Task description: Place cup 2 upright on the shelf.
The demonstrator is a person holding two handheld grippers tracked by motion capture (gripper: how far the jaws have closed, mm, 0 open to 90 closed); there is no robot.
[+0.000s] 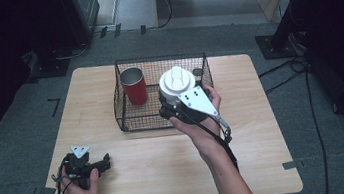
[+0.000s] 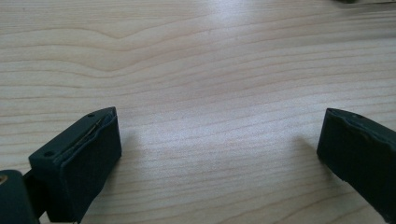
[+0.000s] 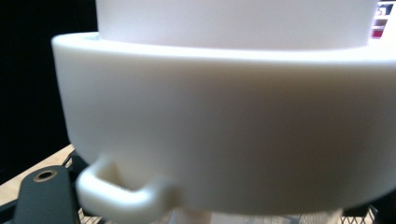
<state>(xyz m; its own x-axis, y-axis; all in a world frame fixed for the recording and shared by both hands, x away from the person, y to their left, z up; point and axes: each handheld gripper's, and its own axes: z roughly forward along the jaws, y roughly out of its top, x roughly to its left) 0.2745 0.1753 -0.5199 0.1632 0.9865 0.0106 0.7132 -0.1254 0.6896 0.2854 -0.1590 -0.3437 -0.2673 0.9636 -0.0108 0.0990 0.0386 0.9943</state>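
Observation:
A black wire basket (image 1: 160,58) stands on the wooden table (image 1: 169,168), with a red cup (image 1: 133,85) upright in its left part. My right gripper (image 1: 170,108) is at the basket's front right, shut on a dark tumbler just below its white lid (image 1: 176,80). In the right gripper view the white lid (image 3: 224,116) and its small loop sit close above the jaws. My left gripper (image 1: 104,162) rests low at the table's front left, open. The left gripper view has its jaws wide apart over bare wood (image 2: 219,93), nothing between them.
The basket's wire walls rise around the cup and tumbler. Bare tabletop stretches in front of the basket and to its right. Cables (image 1: 287,69) and dark stands lie on the carpet around the table.

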